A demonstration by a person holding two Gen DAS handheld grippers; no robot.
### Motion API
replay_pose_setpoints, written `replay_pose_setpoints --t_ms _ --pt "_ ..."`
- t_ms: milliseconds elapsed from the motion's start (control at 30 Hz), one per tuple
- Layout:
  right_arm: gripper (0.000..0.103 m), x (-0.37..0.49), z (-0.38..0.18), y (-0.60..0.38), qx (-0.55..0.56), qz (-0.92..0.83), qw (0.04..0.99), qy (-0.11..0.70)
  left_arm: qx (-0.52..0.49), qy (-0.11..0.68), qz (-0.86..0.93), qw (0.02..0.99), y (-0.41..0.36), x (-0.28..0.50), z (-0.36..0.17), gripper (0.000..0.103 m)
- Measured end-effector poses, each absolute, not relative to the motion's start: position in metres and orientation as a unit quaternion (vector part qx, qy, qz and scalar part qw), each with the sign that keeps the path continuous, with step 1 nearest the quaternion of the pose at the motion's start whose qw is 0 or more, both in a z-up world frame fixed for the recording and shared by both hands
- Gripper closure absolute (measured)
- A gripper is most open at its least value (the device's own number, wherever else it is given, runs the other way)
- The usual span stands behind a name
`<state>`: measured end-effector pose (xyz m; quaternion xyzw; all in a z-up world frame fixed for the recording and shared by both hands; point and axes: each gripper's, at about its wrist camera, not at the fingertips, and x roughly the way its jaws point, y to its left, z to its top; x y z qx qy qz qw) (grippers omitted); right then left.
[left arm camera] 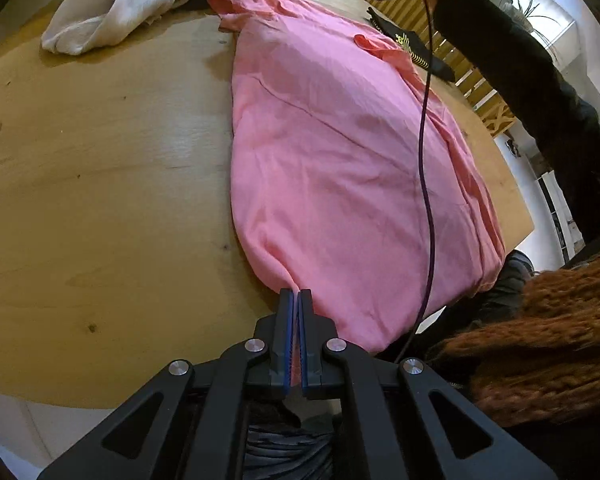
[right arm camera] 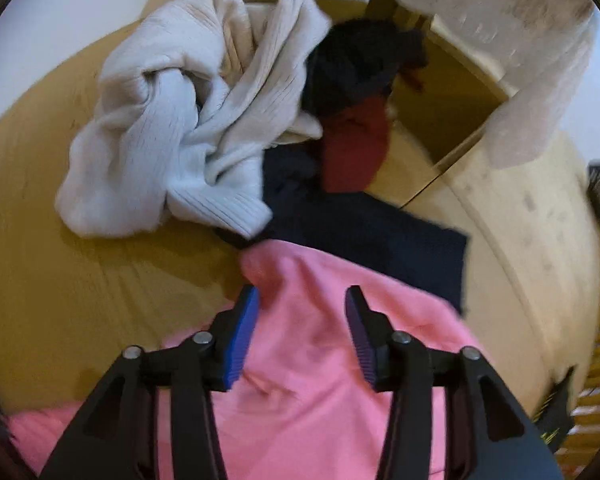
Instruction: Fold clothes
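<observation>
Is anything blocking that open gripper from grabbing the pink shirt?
Nothing visible does. The right gripper hangs open directly over the pink shirt; the white sweater and dark clothes lie beyond it. The left gripper already pinches the shirt's corner.

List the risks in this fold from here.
The left gripper pinches only a thin corner of the pink shirt, which may slip out when lifted. The right gripper hangs open over the far end, close to the navy garment, and might catch that too.
</observation>
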<state>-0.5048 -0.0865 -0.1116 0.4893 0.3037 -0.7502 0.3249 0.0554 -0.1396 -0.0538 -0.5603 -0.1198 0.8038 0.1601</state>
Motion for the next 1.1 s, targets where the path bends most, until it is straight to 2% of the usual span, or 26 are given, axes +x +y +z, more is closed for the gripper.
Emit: replay_pose_setpoints --t_ms 233,467,533,567,600,700,833,1100 --pt "0.054 -0.522 -0.121 -0.109 0.561 -0.739 0.275 0.254 -0.553 -0.117 0.804 0.186 -0.128 0.056 -0.049 0.101" --pt "0.054 -0.517 -0.136 -0.130 0.552 -0.744 0.241 0.289 -0.548 -0.120 0.806 0.188 -0.135 0.061 -0.048 0.101" --pt "0.060 -0.517 -0.137 -0.131 0.541 -0.753 0.246 0.282 -0.547 -0.119 0.806 0.190 -0.137 0.063 -0.048 0.101" --pt "0.074 -0.516 -0.137 -0.130 0.533 -0.758 0.245 0.286 -0.547 -0.120 0.806 0.191 -0.137 0.063 -0.049 0.101" --pt "0.083 -0.516 -0.138 -0.129 0.528 -0.760 0.243 0.290 -0.546 -0.120 0.806 0.192 -0.137 0.063 -0.049 0.101" --pt "0.092 -0.514 -0.140 -0.124 0.522 -0.756 0.259 0.300 -0.544 -0.121 0.806 0.198 -0.137 0.062 -0.050 0.101" --pt "0.096 -0.512 -0.132 -0.114 0.512 -0.763 0.279 0.281 -0.534 -0.130 0.809 0.208 -0.136 0.062 -0.048 0.101" --pt "0.097 -0.522 -0.094 -0.074 0.505 -0.780 0.306 0.205 -0.498 -0.180 0.810 0.251 -0.133 0.063 -0.029 0.101"
